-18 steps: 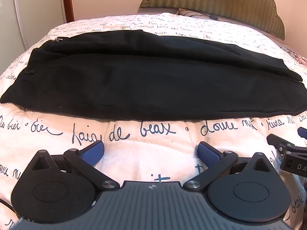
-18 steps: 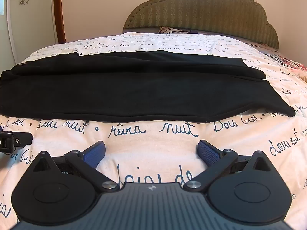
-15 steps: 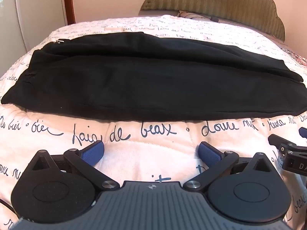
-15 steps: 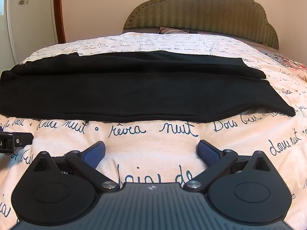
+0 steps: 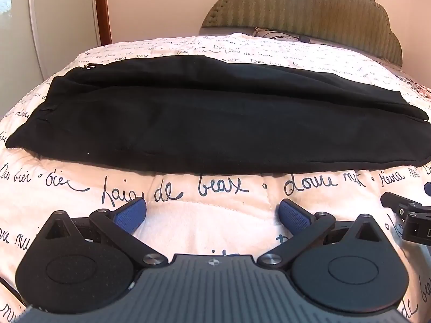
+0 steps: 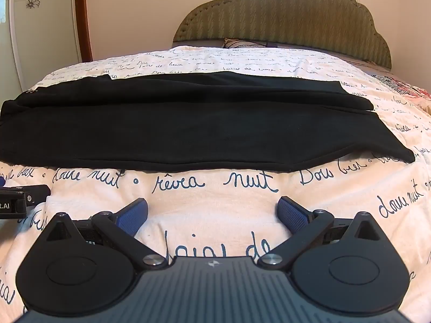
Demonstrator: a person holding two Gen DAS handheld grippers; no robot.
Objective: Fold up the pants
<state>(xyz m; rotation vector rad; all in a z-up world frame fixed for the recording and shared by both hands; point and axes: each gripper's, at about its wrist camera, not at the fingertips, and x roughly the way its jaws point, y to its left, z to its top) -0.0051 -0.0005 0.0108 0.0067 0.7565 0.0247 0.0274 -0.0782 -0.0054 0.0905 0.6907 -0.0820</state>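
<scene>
Closest in, the left gripper [image 5: 212, 212] hangs with its jaws spread wide, blue pads [image 5: 129, 214] apart and nothing between them, only the cream quilt [image 5: 215, 226] with its dark handwriting below. The right gripper [image 6: 212, 211] is the same: jaws wide, empty, over bare quilt. Each gripper's tip shows at the edge of the other's view, side by side. Just beyond both, clear of the fingertips, the black pants [image 5: 215, 123] lie flat across the bed, lengthwise left to right, one leg on the other. Farther back, a pillow [image 6: 242, 43], then the green headboard [image 6: 282, 18].
</scene>
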